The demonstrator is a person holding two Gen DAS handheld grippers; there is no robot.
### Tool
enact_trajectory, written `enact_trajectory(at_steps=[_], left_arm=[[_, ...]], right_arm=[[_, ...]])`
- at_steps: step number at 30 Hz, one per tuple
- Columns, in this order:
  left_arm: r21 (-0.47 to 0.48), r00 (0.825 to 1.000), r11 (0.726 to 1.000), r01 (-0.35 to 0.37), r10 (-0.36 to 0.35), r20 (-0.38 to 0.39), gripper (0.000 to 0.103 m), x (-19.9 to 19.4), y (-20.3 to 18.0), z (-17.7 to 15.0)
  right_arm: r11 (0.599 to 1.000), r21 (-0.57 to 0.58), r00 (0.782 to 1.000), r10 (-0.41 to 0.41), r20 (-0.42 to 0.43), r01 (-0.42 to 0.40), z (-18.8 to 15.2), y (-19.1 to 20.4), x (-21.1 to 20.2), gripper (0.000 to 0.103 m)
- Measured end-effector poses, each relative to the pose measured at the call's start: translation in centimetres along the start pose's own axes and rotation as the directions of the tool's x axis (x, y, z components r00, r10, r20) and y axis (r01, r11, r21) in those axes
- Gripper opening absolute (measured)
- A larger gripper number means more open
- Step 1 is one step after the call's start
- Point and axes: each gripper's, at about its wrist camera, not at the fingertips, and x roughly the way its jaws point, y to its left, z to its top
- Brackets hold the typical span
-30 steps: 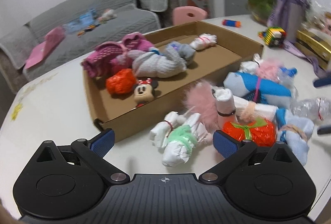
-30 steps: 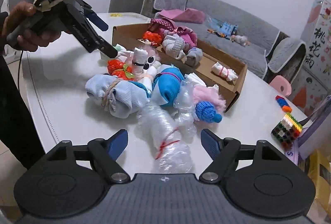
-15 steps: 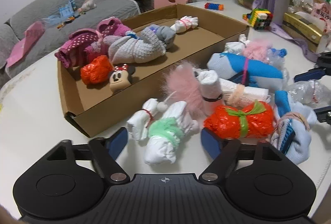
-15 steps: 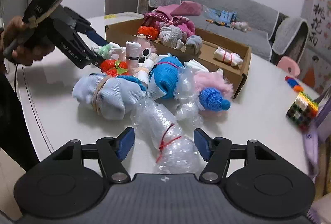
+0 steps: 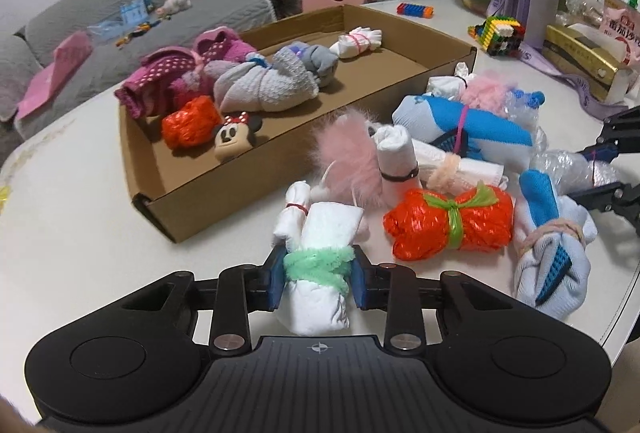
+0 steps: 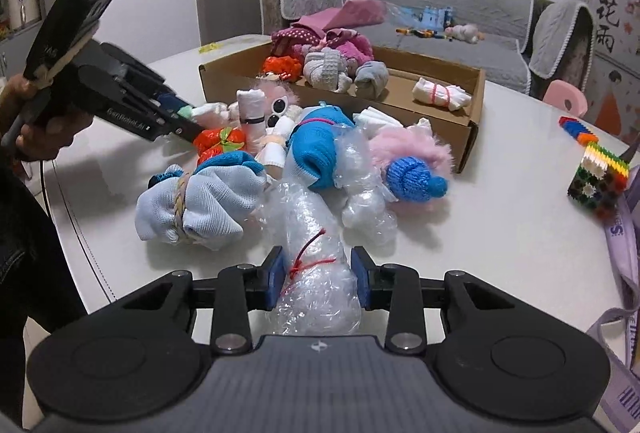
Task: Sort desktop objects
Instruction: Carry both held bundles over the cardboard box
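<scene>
Both jaws pinched bundles: your left gripper (image 5: pixel 318 275) the white roll (image 5: pixel 320 265), your right gripper (image 6: pixel 318 275) the bubble-wrap roll (image 6: pixel 314 269); about 6 items lay in the box (image 5: pixel 192 193), many remained outside.

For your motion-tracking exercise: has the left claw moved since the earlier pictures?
Yes. The left claw has gone forward toward the cardboard box and shut around the white bundle with the green tie, which earlier lay ahead of its open fingers.

On the table (image 5: pixel 72 241) a cardboard tray (image 5: pixel 208 193) lies behind and to the left of a heap of bundles (image 5: pixel 448 169), holding several more bundles (image 5: pixel 264 85) along its far side. The left gripper (image 5: pixel 318 275) brackets a tied cloth roll (image 5: pixel 320 273) at the heap's near edge. The right gripper (image 6: pixel 316 279) brackets a bubble-wrap roll (image 6: pixel 312 265) at the opposite edge, apparently touching both pads.
</scene>
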Motion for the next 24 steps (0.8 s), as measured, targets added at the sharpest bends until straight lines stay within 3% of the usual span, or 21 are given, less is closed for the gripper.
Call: enact_trajectory(at_steps=[3,4,5,6,9,14,24], left_arm=[[-0.005,0.999,0.999,-0.042,0.042,-0.003,0.053,-0.2,-0.2,-0.2],[-0.005,0.999,0.999,-0.052,0.052,-0.005,0.075,-0.2,-0.2,-0.2],[-0.004,0.997,0.997,-0.073,0.073,-0.011,0.09,-0.1,-0.3,-0.3],[0.002,0.995,0.995,-0.096,0.096,-0.015,0.091,-0.1,-0.5,-0.5],[0.017,0.997,0.997,-0.079,0.079,-0.007,0.083,-0.7,-1.0,-0.9],[-0.006,1.0,1.0,0.018,-0.018,-0.013,0.042,-1.0,-1.4,-0.9],[-0.029,0.999,0.999,-0.021,0.02,-0.038,0.04,-2.0,-2.4,-1.3]], right_arm=[[1.0,-0.004,1.0,-0.003,-0.003,0.003,-0.1,0.0,0.1,0.032],[1.0,-0.013,1.0,-0.006,-0.003,0.006,-0.1,0.2,0.1,0.032],[1.0,-0.017,1.0,-0.008,-0.002,0.008,-0.1,0.2,0.1,0.032],[1.0,-0.018,1.0,-0.007,-0.002,0.007,-0.1,0.2,0.1,0.032],[1.0,-0.017,1.0,-0.006,-0.001,0.006,-0.2,0.2,0.0,0.032],[1.0,-0.015,1.0,-0.005,-0.001,0.005,-0.2,0.2,0.0,0.032],[1.0,-0.005,1.0,0.009,0.001,-0.009,-0.2,0.2,-0.4,0.032]])
